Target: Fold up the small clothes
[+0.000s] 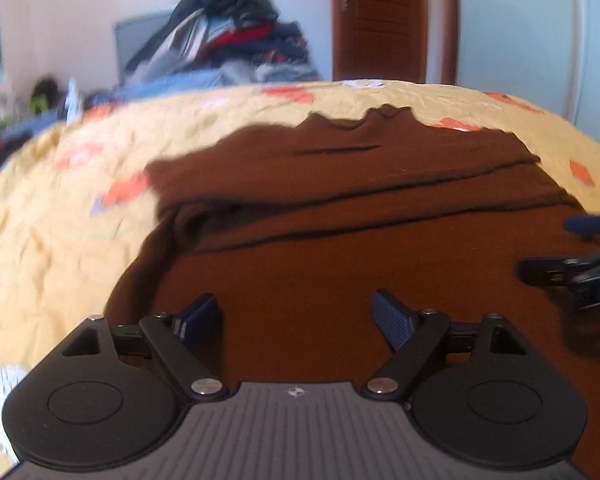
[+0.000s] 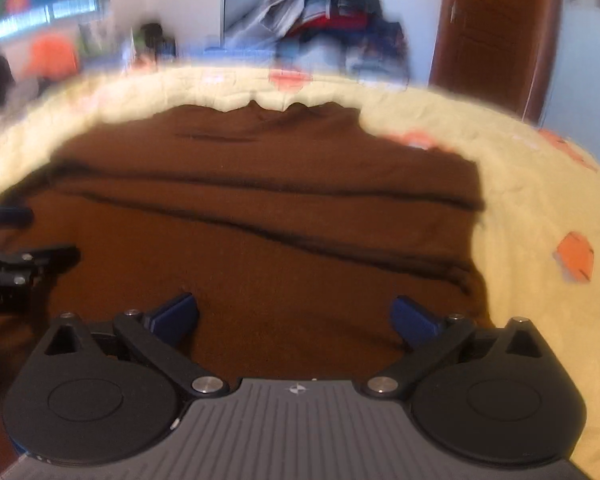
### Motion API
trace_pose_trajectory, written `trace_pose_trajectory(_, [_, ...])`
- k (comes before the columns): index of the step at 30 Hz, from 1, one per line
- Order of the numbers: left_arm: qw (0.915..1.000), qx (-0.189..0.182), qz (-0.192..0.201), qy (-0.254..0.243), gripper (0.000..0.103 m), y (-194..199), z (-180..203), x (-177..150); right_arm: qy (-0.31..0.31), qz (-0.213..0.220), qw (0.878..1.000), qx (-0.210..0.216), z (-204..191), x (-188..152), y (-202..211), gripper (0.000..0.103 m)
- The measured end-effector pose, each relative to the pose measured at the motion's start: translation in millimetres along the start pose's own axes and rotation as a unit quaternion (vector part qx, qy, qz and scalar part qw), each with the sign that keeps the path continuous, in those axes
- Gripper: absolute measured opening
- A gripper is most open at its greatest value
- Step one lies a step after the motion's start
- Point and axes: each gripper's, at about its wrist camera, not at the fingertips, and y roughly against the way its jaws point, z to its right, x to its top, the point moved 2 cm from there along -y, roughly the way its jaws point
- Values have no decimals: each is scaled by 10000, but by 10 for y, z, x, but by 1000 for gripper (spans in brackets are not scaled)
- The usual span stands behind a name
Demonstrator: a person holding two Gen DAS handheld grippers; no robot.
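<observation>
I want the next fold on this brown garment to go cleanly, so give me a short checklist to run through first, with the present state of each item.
1. Left gripper open, nothing between its jaws: ok.
2. Right gripper open, nothing between its jaws: ok.
3. Brown garment lies spread on the yellow bedspread: ok.
4. Earlier folds lie flat: not ok; a bunched ridge shows at the garment's left side in the left wrist view.
5. Near hem within reach of both grippers: cannot tell; it is hidden under the gripper bodies.
6. Grippers apart from each other: ok; each shows only at the edge of the other's view.
</observation>
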Motion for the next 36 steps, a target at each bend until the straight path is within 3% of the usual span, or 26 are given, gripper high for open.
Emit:
trace_pose_trajectory(2, [9999, 96, -61, 75, 96, 19, -137, -25, -20, -27, 9999, -100, 147, -46, 68, 103])
trace_pose_trajectory(6, [9989, 395, -220, 102, 96, 119, -85, -23, 68, -169, 9998, -84, 252, -75, 188, 103])
trace_pose_trajectory(8, [9985, 313, -369, 267, 96, 160, -2, -30, -170, -316, 9990, -261, 178, -2, 274, 103])
trace_pose_trajectory(9, [9985, 234, -398, 294, 96, 173, 47, -47, -249, -271, 9992, -152, 103, 20, 340, 103])
trace_pose_trajectory(11, [9989, 351, -257, 161, 97, 204, 145, -121, -252, -222, 9993, 132, -58, 2, 396, 103])
trace_pose_trajectory(13, [9988, 392, -99, 276, 97, 215, 143, -192, -66, -480, 9988, 43, -174, -105, 319, 103])
trace_pose_trajectory(15, [9981, 436, -91, 430, 102, 215, 109, -220, 158, 20, 9999, -16, -220, -281, 345, 103])
trace_pose_trajectory(36, [9980, 430, -72, 468, 103, 239, 102, -230, 18, 52, 10000, -29, -182, -268, 352, 103])
